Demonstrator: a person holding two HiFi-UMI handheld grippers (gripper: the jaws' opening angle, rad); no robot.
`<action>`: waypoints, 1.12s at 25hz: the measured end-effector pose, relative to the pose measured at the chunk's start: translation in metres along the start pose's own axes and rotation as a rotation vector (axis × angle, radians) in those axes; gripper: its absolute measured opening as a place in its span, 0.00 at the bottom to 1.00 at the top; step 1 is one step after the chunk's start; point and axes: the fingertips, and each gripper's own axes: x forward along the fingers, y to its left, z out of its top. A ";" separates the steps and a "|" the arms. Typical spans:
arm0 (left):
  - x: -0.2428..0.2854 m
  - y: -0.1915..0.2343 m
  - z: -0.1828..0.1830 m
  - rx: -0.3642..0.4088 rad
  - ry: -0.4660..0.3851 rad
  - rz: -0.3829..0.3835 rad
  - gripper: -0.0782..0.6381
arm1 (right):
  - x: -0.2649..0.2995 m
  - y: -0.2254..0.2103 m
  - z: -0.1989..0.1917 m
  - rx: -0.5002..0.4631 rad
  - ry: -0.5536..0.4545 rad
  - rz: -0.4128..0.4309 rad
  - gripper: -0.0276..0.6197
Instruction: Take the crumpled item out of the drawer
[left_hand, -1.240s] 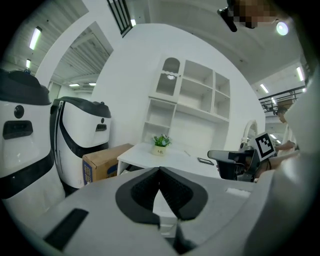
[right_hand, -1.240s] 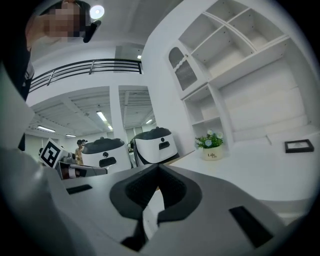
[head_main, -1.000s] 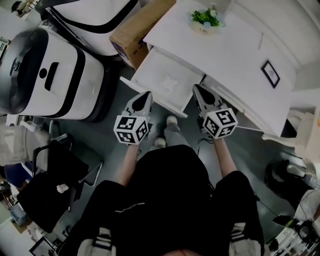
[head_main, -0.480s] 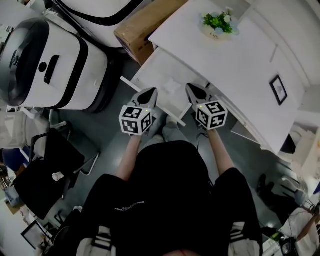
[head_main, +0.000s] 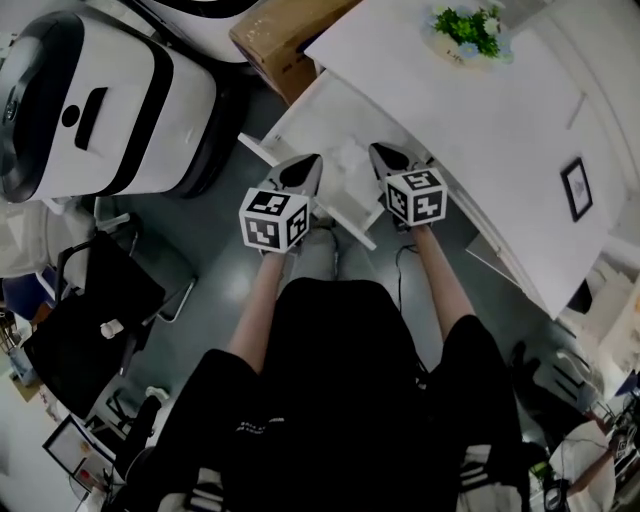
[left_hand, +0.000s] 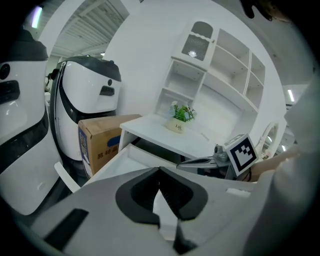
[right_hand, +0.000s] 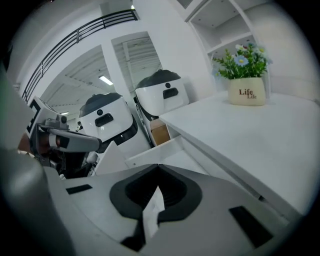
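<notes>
Head view, desk (head_main: 480, 130): white, fills the upper right of the frame and runs down toward the right edge.
Machine (head_main: 90, 100): large white-and-black unit in the upper left, well apart from both grippers.
Drawer (head_main: 300, 125): pulled out of the desk at upper centre, with its front edge toward the person.
Black chair (head_main: 90, 330): lower left, away from the drawer.
Cardboard box (head_main: 285, 40): top centre, between the machine and the desk, just beside the drawer's far side.
Left gripper (head_main: 308, 165): just left of centre, tip over the drawer's front part. Its own view shows the jaws clenched tip to tip, grasping nothing.
Right gripper (head_main: 380, 152): just right of centre, over the same front part. Its jaws are likewise clenched and hold nothing.
Potted plant (head_main: 468, 32): on the desk at the top right, clear of the drawer.
Picture frame (head_main: 578, 188): small and dark, lying on the desk at the right edge.
Crumpled item (head_main: 350, 160): pale, on the drawer floor between the two gripper tips, near both and touched by neither. Nothing lies between it and the tips.
Gripper views: each shows the other gripper from the side, plus the box and plant. Only a pale sliver shows behind the closed tips, and I cannot tell whether it is the item. Only the head view shows it plainly.
</notes>
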 end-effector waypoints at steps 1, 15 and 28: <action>0.003 0.002 -0.001 0.001 0.006 0.000 0.11 | 0.008 -0.003 -0.004 0.001 0.019 0.002 0.02; 0.025 0.020 -0.012 -0.014 0.060 0.003 0.11 | 0.078 -0.025 -0.057 -0.090 0.248 -0.003 0.02; 0.029 0.020 -0.024 -0.015 0.061 0.007 0.11 | 0.115 -0.042 -0.087 -0.141 0.374 -0.026 0.23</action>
